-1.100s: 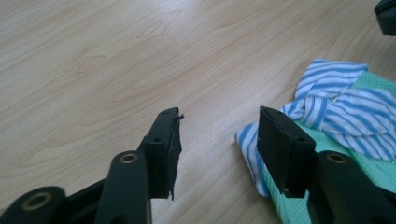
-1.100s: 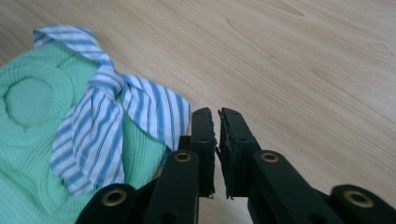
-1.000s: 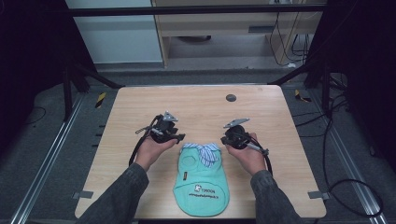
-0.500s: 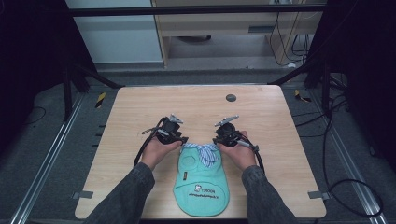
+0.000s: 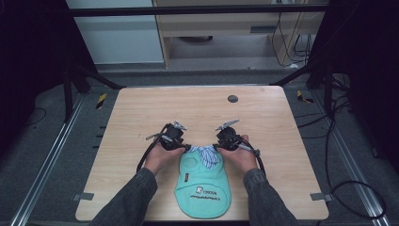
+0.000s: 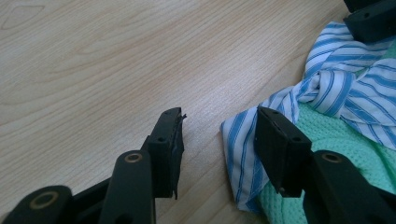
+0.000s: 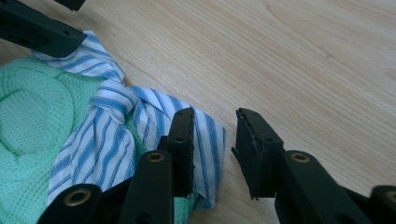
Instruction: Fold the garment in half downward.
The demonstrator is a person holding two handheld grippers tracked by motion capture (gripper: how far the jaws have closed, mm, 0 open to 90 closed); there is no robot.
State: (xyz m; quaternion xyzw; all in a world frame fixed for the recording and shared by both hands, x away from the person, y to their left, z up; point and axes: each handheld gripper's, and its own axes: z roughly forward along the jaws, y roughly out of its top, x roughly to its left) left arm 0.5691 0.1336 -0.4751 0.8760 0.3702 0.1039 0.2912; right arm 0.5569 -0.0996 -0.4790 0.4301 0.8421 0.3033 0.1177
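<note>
At the near centre of the wooden table lies the green pet vest, striped collar toward me. Left gripper and right gripper both gape, straddling collar corners. Risk I see: closing shallow pinches only stripe fabric, which slips free.

My bench is pale wood with a dark round disc near its far edge. Grey floor surrounds it, crossed by metal rails and cables. Beyond stands what appears to be a light cabinet.
</note>
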